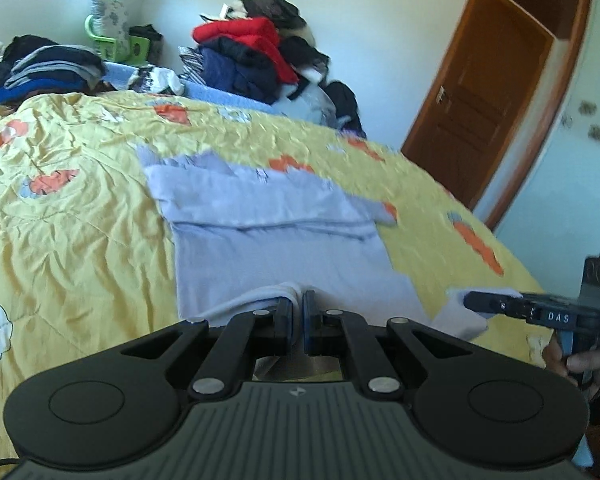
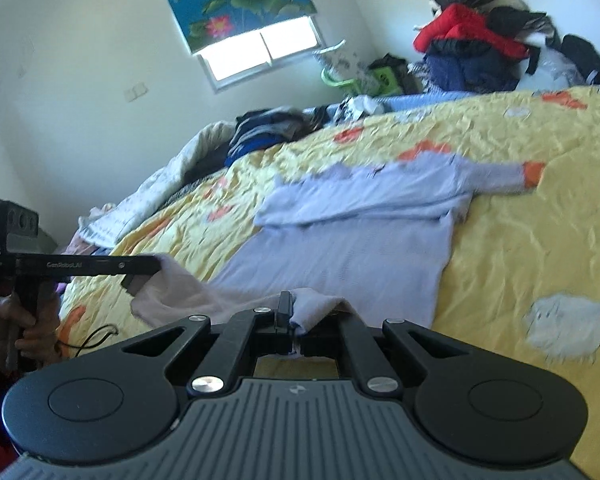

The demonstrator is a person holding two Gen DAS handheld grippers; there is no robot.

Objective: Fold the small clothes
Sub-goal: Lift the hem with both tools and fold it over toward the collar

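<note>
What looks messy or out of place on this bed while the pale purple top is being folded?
The pale purple top itself looks orderly, both claws pinching its near hem. What stands out is the clutter behind: a heap of red and dark clothes at the far edge of the yellow bedspread and a second dark pile.
</note>
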